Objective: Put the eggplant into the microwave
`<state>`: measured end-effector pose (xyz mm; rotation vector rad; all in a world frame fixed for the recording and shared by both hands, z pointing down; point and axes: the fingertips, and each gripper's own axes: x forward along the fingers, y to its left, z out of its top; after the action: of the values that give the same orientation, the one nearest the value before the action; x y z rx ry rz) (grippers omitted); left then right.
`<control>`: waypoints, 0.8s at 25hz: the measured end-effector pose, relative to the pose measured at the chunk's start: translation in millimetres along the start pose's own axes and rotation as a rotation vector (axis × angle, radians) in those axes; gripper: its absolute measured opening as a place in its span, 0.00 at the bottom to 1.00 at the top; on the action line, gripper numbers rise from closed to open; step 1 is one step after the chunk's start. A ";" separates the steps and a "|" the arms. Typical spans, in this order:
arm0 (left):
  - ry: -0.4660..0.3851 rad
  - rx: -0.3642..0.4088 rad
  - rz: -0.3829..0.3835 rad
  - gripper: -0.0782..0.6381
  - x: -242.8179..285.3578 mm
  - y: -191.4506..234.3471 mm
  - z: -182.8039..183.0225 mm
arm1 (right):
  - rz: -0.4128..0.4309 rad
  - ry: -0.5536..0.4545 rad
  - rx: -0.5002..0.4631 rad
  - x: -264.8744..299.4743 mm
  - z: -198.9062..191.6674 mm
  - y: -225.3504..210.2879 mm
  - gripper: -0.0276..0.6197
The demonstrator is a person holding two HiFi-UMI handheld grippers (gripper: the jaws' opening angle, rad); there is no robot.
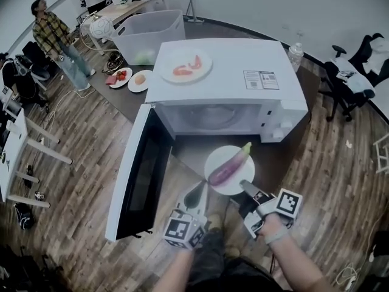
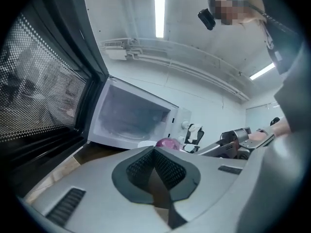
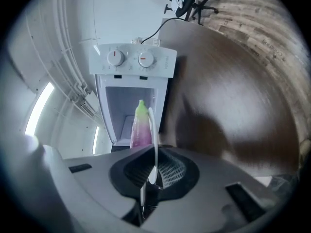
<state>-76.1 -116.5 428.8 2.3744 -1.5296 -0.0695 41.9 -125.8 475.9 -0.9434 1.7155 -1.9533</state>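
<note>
Leftmost, the microwave door (image 1: 137, 169) stands swung wide past the front edge of the table (image 1: 130, 99). Just right of it the left gripper (image 1: 196, 194) points toward the open microwave (image 1: 231, 72), its jaws pressed together on nothing. Further right, the eggplant (image 1: 230, 164) lies slantwise on a white plate (image 1: 214, 157) in front of the microwave's mouth, green stem end farthest from the person, and the right gripper (image 1: 246, 189) pinches the plate's near rim; whether the plate rests on the table cannot be told.
</note>
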 end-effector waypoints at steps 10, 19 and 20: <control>-0.004 0.008 0.008 0.11 25.4 32.7 9.7 | -0.010 -0.014 0.007 46.4 16.1 12.0 0.06; -0.004 -0.030 0.059 0.11 35.0 51.0 -1.7 | -0.005 -0.017 0.004 62.9 29.6 21.9 0.06; -0.001 -0.024 0.068 0.11 36.9 53.9 -2.2 | -0.011 -0.021 0.005 63.6 32.1 21.4 0.06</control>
<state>-107.2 -169.4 451.1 2.3022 -1.5988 -0.0733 16.1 -195.4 471.3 -0.9698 1.6968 -1.9470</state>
